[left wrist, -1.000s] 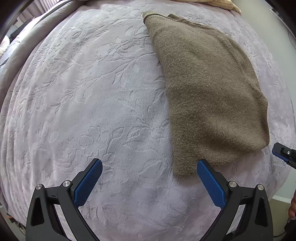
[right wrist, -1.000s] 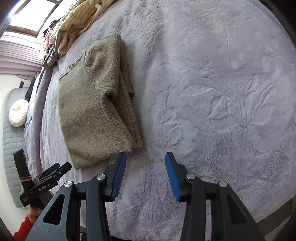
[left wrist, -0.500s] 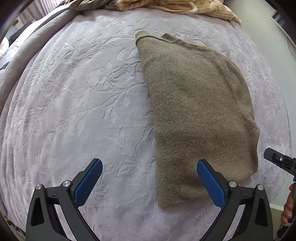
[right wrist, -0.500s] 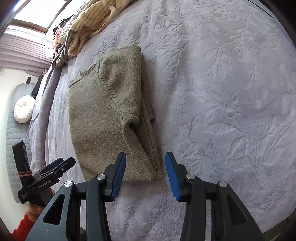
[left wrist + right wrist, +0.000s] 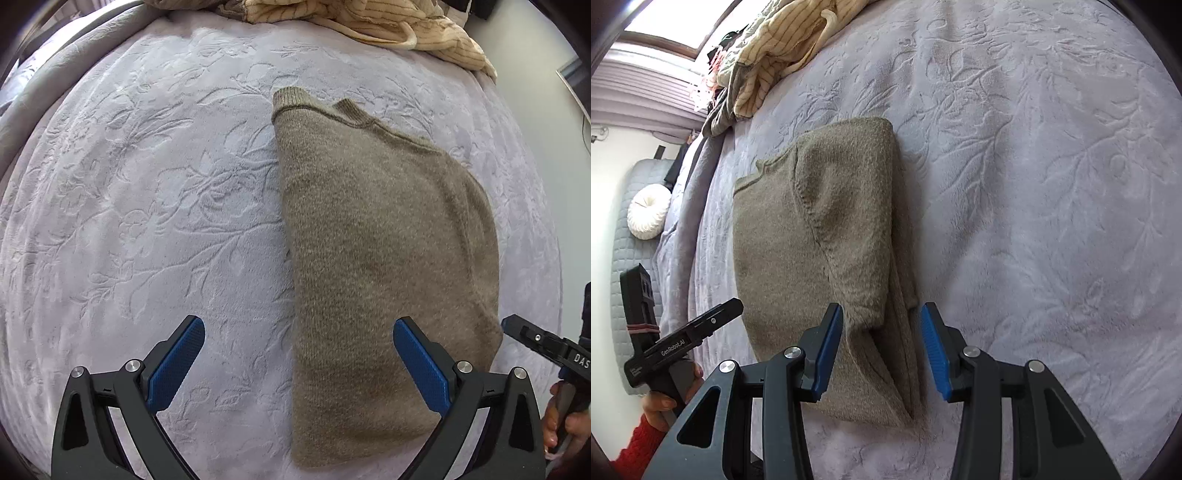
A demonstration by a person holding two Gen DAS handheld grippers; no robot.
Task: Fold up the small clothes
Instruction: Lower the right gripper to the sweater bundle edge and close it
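A brown knitted sweater (image 5: 384, 266) lies on the lilac embossed bedspread (image 5: 147, 221), folded lengthwise into a long strip with the collar at the far end. My left gripper (image 5: 299, 365) is wide open and empty, just above the sweater's near left corner. In the right wrist view the sweater (image 5: 820, 236) shows its folded sleeve on top. My right gripper (image 5: 882, 350) is open and straddles the sweater's near right edge without gripping it. Each gripper shows in the other's view, the right gripper's tip (image 5: 543, 343) at the right and the left gripper (image 5: 683, 343) at the left.
A heap of cream striped and olive clothes (image 5: 362, 18) lies at the far end of the bed, also in the right wrist view (image 5: 783, 48). A white round cushion (image 5: 650, 210) rests against a grey quilted headboard. The bed's near edge runs just below both grippers.
Both grippers have moved forward towards the sweater's near end, so it now sits between their fingers. The right gripper has shifted left over the sweater's right edge. The sweater has not moved.
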